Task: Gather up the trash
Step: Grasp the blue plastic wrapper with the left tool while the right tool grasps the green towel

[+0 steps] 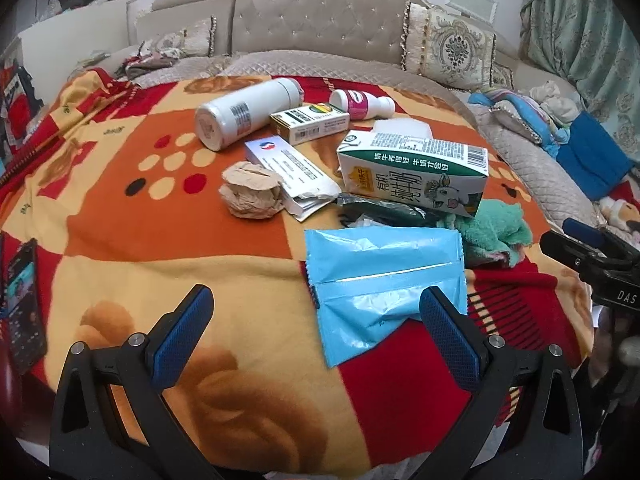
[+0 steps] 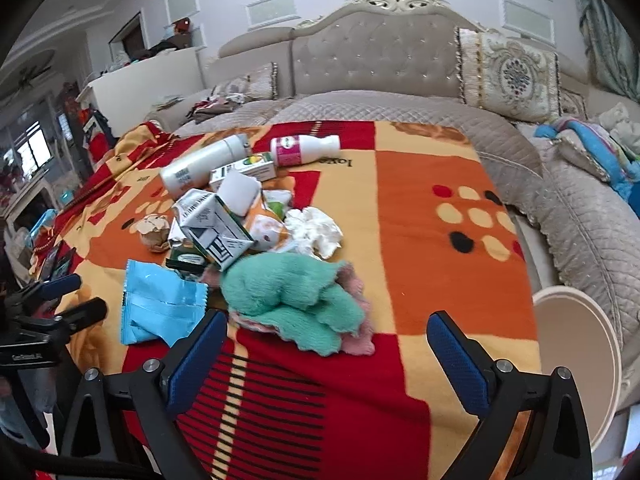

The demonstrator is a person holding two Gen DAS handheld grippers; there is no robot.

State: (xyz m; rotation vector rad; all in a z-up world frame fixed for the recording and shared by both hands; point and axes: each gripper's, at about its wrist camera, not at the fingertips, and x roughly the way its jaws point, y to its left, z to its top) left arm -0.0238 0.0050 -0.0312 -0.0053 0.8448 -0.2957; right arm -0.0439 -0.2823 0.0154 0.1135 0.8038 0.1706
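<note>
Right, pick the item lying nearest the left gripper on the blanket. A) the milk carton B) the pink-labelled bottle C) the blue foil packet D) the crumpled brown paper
C: the blue foil packet lies right by the open left gripper, its near end beside one fingertip, the other items farther back.

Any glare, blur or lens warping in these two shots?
Left wrist view: soft daylight, glare on the blue wrapper, sofa back bowed by the fisheye, dark corners. Right wrist view: same warping, blanket a bit soft, the window at far left blown out.
</note>
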